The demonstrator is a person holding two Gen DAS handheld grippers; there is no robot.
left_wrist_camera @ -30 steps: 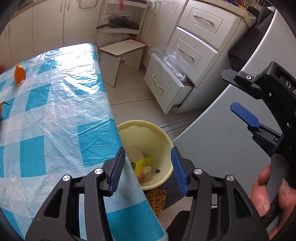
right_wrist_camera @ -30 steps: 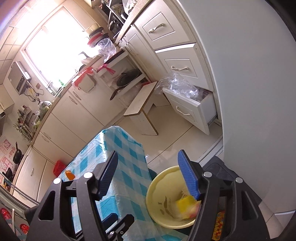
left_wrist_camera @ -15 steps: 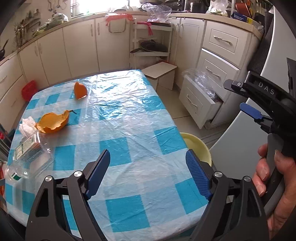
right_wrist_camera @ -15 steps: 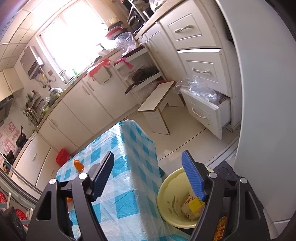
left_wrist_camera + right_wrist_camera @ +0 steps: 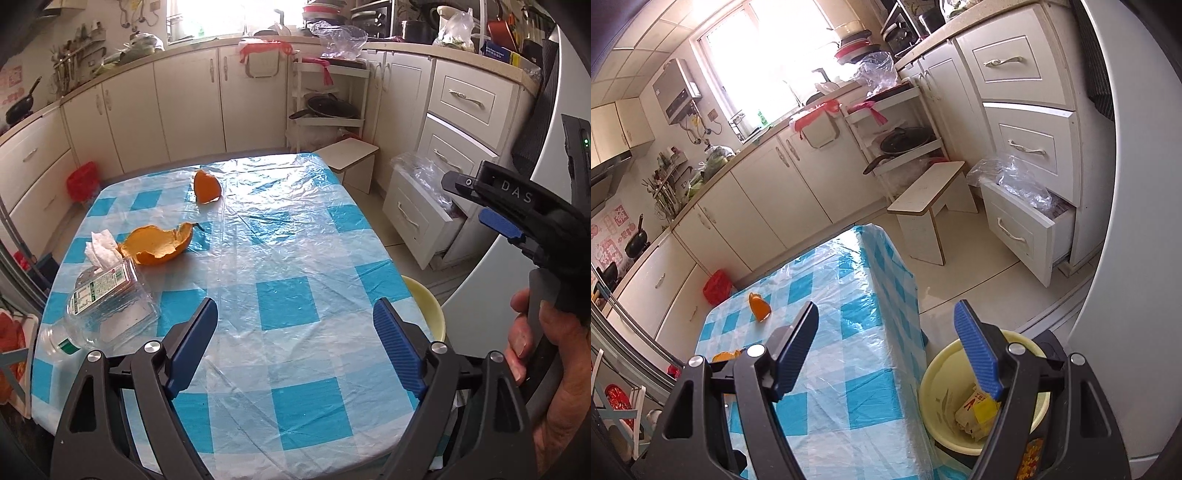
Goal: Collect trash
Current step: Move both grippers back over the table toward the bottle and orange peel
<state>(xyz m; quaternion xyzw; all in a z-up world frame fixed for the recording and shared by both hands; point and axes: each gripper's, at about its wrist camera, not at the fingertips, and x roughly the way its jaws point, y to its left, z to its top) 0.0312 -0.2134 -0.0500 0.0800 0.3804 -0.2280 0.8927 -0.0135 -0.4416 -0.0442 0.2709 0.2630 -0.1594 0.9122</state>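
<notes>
Trash lies on the left half of the left wrist view, on the blue-and-white checked table. A broad orange peel sits left of centre, with a crumpled white tissue touching its left edge. Just below them a clear plastic bottle lies on its side, cap toward the lower left corner. A smaller piece of orange peel stands alone further up the table, near its far end.

The left gripper fills the bottom of this view, and its jaws have just been opening. They stand wide apart over bare tablecloth, with nothing between them.

The right gripper enters from the right edge, held by a hand at lower right. In the right wrist view the right gripper is spread fairly wide after just opening a little, and it carries nothing.

A yellow bin sits at the lower right of that view, beside the table's edge, with yellow and white wrappers inside.
</notes>
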